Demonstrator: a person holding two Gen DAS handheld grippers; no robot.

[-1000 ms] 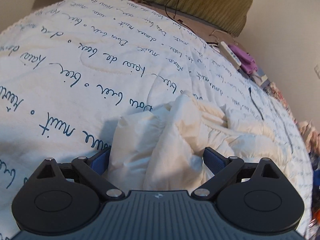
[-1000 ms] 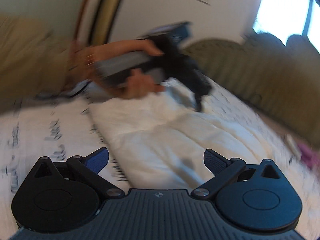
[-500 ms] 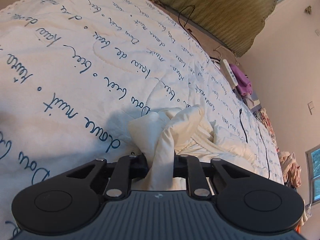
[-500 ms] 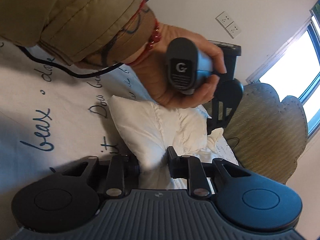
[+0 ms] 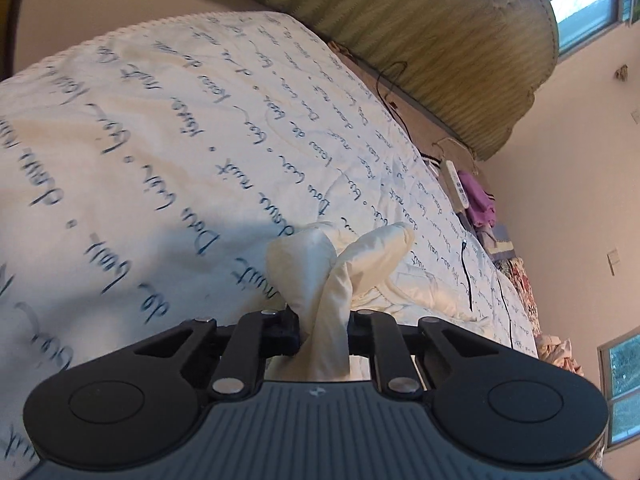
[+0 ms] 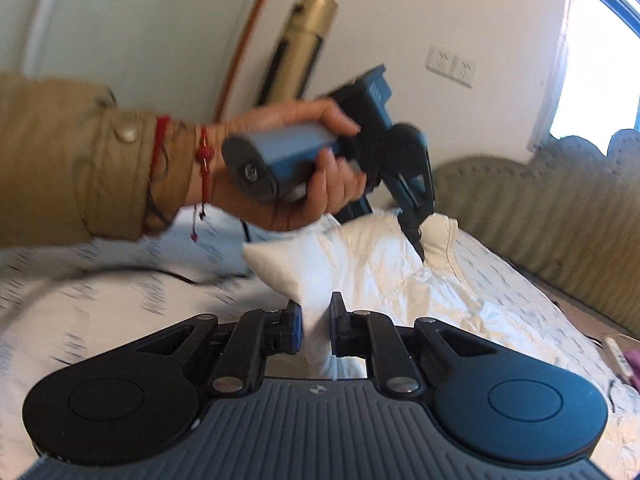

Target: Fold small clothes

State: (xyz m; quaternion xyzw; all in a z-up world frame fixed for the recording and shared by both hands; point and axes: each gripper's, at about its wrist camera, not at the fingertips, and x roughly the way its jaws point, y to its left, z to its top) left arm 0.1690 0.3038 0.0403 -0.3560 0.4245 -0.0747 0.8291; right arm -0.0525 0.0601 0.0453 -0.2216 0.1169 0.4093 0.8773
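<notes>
left gripper (image 5: pixel 323 330): just closed, clamped on bunched corner of white cotton garment (image 5: pixel 340 264) | right gripper (image 6: pixel 316 330): just closed, clamped on another corner | garment: lifted above script-printed white quilt (image 5: pixel 160 152)

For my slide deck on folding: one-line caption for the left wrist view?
Left claw shut on a bunched white garment above a script-printed quilt.

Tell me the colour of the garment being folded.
Plain cream-white garment, no print; clearest in the left wrist view.

White garment (image 5: pixel 332 276), bunched, lifted off bed
</notes>
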